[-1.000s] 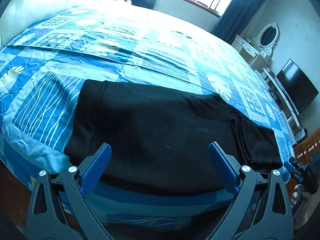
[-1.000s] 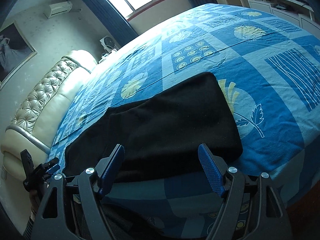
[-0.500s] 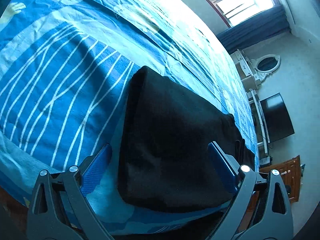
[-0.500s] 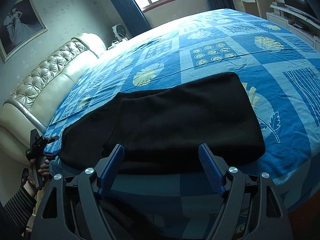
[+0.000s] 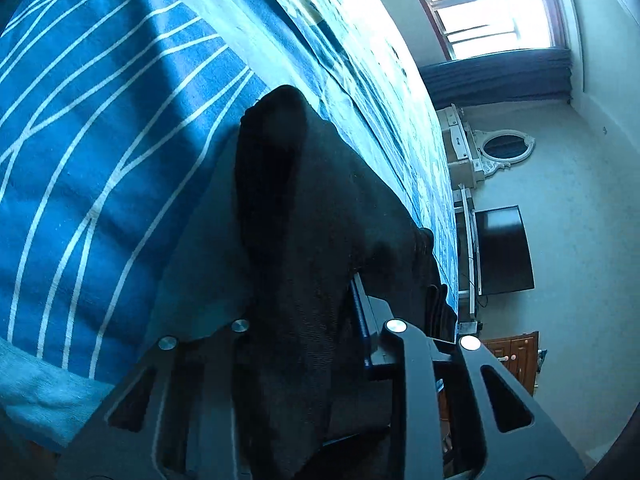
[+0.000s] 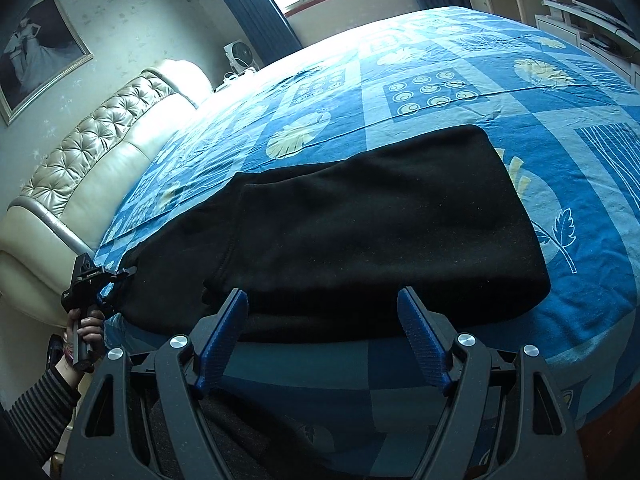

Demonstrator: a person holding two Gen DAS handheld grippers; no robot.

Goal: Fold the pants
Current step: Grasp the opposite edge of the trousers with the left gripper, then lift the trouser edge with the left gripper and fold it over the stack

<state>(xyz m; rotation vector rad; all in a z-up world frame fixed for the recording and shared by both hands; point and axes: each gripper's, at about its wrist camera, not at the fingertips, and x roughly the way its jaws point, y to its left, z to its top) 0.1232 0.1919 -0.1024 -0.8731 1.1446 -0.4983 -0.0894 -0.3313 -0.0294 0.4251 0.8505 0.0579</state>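
Note:
Black pants (image 6: pixel 360 232) lie flat across the near edge of the blue patterned bed, with a folded layer on top. My right gripper (image 6: pixel 322 300) hovers open just above their near edge, nothing between its fingers. At the left end of the pants, a hand holds my left gripper (image 6: pixel 116 276) against the corner. In the left wrist view the pants (image 5: pixel 320 200) bunch up between the jaws of my left gripper (image 5: pixel 304 296), which are closing on the cloth. One blue finger (image 5: pixel 358 304) shows; the cloth hides the other.
The blue bedspread (image 6: pixel 440 80) stretches far beyond the pants. A cream tufted headboard (image 6: pixel 80 160) stands at the left. A dark TV (image 5: pixel 504 248) and a white dresser with an oval mirror (image 5: pixel 504 148) line the far wall. A striped sleeve (image 6: pixel 40 412) is at the lower left.
My left gripper has dropped and rolled onto the end of the pants, and its jaws have gone from wide open to pinched around the cloth. The right gripper has stayed open and almost still.

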